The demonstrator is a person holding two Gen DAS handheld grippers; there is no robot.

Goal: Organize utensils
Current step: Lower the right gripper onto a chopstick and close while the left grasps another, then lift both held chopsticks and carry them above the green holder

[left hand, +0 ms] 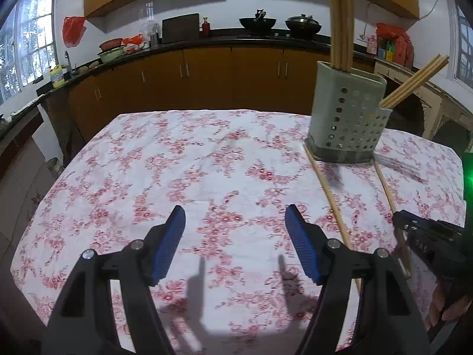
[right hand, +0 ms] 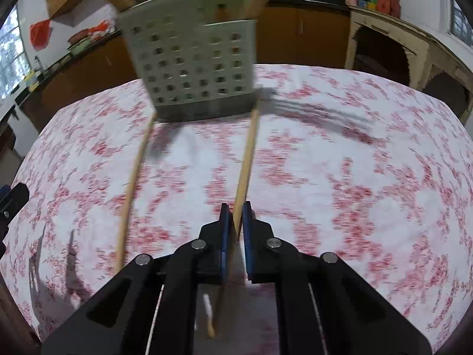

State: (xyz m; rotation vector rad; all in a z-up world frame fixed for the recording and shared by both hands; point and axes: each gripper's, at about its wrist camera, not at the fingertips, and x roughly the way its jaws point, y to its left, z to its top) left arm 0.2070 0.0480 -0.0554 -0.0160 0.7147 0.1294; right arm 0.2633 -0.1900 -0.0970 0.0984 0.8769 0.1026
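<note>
right jaws clenched on one chopstick, a second waiting on the cloth

the right gripper [right hand: 235, 216] has its blue ribbed pads pinched on a chopstick [right hand: 246, 162] near its lower end; most of the stick's length runs forward toward the utensil holder [right hand: 192, 68]. with the grip so far from the middle, the long free end could swing or pivot between the pads as it lifts. the stick is thin, smooth and pale, probably bamboo, so little surface meets the pads and it may slip or roll. its far tip lies right at the holder's base, so it could knock or catch on the holder on the way up.

the other loose chopstick [right hand: 134, 177] lies just to the left on the counter [right hand: 354, 177], roughly parallel, its far end also at the holder. the left gripper [left hand: 235, 222] hovers over bare cloth with its jaws released and nothing between them.

the holder is a grey-green plastic caddy, boxy with rounded corners, its walls punched with rows of round holes over a darker base band. it has a taller and a lower compartment; chopsticks already stand upright in the taller one and lean outward from the lower. those leaning sticks could block or deflect a new one. the counter wears a white cloth printed with red flowers, slightly wrinkled, which could snag a tip.
</note>
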